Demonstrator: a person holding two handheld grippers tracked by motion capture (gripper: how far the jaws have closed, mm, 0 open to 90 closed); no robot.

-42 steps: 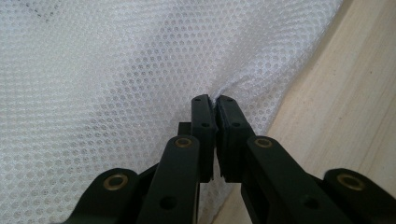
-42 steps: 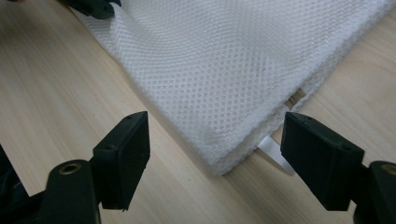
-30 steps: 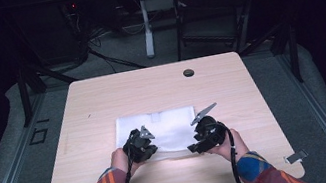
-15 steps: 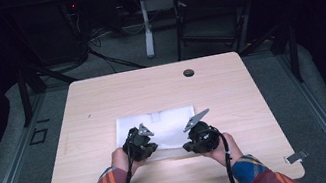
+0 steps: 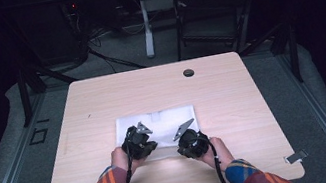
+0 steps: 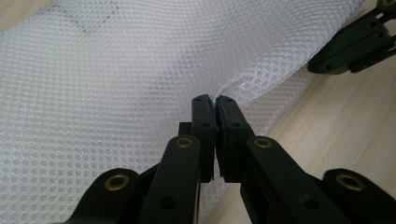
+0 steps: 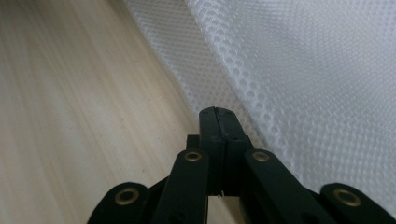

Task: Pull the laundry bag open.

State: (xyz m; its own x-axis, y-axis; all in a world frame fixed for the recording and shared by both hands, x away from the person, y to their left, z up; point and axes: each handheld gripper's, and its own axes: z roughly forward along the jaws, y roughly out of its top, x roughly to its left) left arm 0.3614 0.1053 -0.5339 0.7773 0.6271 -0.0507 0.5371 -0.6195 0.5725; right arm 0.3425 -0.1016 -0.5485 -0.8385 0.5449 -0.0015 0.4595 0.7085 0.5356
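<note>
White mesh cloth (image 6: 116, 84), left gripper (image 6: 214, 99) pinching

The wooden table (image 5: 234, 104) was left bare on all sides of the white mesh cloth (image 5: 163, 121), so wide passage was offered to the left, to the right and toward the far edge. Only a small dark round plug (image 5: 188, 72) was set near the far edge, well apart from the cloth. The near middle was taken up by the left gripper (image 5: 140, 140) and the right gripper (image 5: 188, 137), with a narrow gap between them.
</note>
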